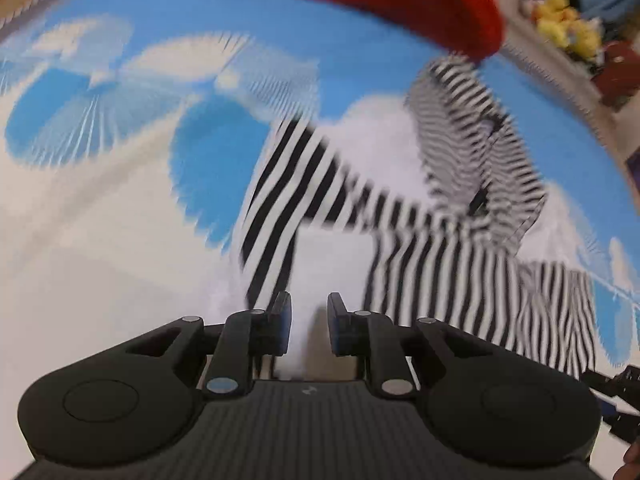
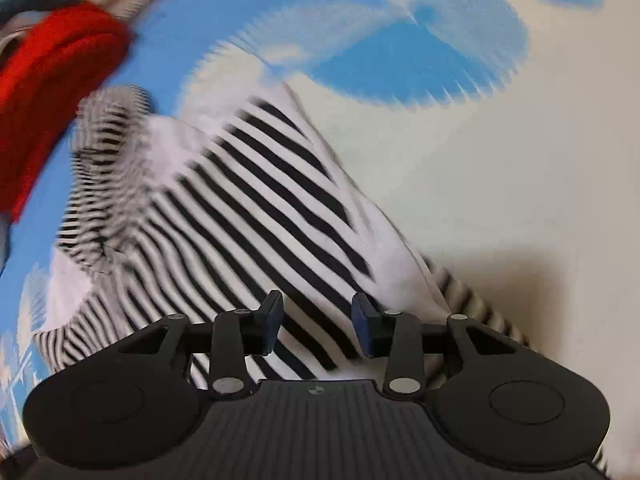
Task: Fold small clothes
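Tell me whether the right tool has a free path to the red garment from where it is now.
Probably yes. The right tool is open and empty above the striped garment; the red garment lies beyond it at the far left on the blue and white cloth, nothing standing between.

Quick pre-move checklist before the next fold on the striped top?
1. Left tool free of cloth: ok, jaws apart, nothing between them.
2. Right tool free of cloth: ok, jaws apart above the striped top, pads not pressing it.
3. Striped top flat: not ok, bunched toward the red garment.
4. Red garment apart from the top: cannot tell, edges look close, blurred.
5. Bare blue-and-white sheet beside the top: ok.
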Available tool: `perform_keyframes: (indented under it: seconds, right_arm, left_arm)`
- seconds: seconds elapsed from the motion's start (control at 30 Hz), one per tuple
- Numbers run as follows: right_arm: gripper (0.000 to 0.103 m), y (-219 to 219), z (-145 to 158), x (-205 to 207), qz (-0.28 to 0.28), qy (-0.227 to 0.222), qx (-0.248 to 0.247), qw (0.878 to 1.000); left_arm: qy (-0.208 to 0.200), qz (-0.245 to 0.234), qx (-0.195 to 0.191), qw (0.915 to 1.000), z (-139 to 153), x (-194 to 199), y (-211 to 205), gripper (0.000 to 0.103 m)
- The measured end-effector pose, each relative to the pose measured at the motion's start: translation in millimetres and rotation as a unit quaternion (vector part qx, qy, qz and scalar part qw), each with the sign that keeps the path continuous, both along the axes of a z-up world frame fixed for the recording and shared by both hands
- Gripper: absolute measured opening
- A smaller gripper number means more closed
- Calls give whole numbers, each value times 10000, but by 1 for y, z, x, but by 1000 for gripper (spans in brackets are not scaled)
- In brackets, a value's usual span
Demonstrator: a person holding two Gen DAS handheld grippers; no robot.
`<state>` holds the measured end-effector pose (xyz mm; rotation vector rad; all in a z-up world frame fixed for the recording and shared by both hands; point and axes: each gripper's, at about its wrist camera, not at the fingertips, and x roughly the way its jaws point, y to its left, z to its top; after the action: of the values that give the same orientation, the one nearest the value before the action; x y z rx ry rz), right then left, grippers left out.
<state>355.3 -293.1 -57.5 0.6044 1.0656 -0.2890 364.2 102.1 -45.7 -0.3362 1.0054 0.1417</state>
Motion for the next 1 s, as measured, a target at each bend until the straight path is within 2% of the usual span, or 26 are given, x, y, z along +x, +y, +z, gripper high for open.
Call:
perform_keyframes:
  seconds: [0.07,0.1,0.17,0.2,0.27,0.3,0.37,0.43,0.53,0.6,0.73,0.9,1.0]
  right_arm:
    - [46,7,1,8,400,-114,-118,9991]
    - [46,7,-5,11,542,-5,-74,9985]
    - [46,2,-22,15,535,370,80,9979]
    - [45,-1,-25,15,453,395,137,9981]
    - [46,-3,-14,14,376,307,74,9988]
    - [46,-2,-5,15,509,62,65,9987]
    - [46,1,21,12,783,-390,-272,9958]
    - [46,5,43,12,1073,-742,-770,9885]
    - [48,5,66,8,1471,-1084,-1480,9720]
    - [49,6,72,4,1608,-1142,-1761,9644]
    - [49,3,77,7,1747,-1115,-2044,9567]
    - [50,-2,79,8,1961,-985,-2530,9422]
    - [50,-10,78,8,1997,-905,-2594,9406]
  left_arm:
    - [50,-79,-88,9999,-6,5,-3,22]
    - [270,-84,-84,9996,-15,7,-4,22]
    - [731,72,13,9973,-30,7,-3,22]
    - [702,135,42,9974,-29,5,-1,22]
    - [462,19,230,9987,-15,5,-8,22]
    - [222,-94,368,9990,-6,5,-14,23]
    - [-259,-318,615,9973,13,2,-24,29]
    - [-554,-464,657,9952,25,1,-32,43]
    - [-742,-556,581,9940,33,-5,-38,51]
    - [-838,-545,586,9933,40,-10,-39,54]
    - [-1137,-376,781,9897,55,-16,-43,65]
    - [-1523,-352,1235,9800,75,-23,-50,65]
    - [-1670,-482,1251,9768,85,-25,-52,65]
